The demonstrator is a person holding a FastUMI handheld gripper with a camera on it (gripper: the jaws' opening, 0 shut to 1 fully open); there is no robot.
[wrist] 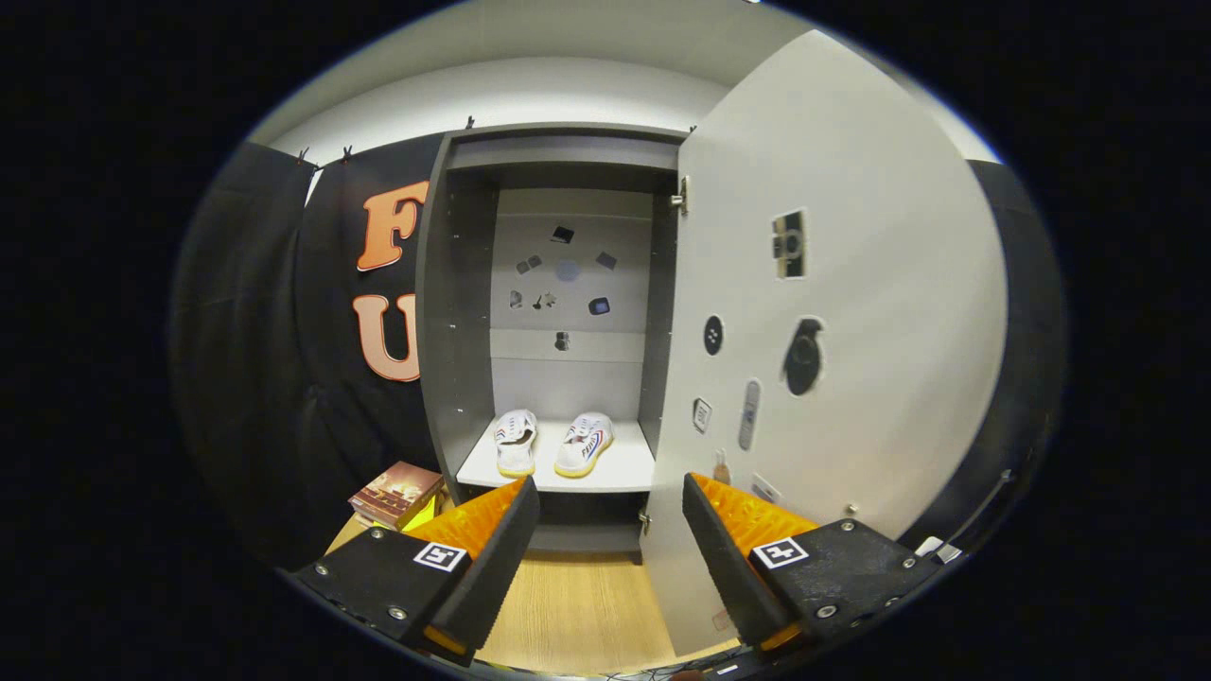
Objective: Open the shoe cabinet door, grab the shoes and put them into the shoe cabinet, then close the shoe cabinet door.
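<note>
Inside the open shoe cabinet [558, 312], two shoes [553, 443] are lying side by side (toes toward the gripper [610, 497]), whose fingers are spreading empty.

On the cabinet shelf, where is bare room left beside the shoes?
The shelf is bare in front of the two shoes and in narrow strips at each side wall. The floor between the open claw fingers is free; books crowd the left.

The gripper [610, 497] is level and points straight ahead at twelve o'clock. Its two fingers [492, 558] stand wide apart, at seven and five o'clock, holding nothing between them.
</note>
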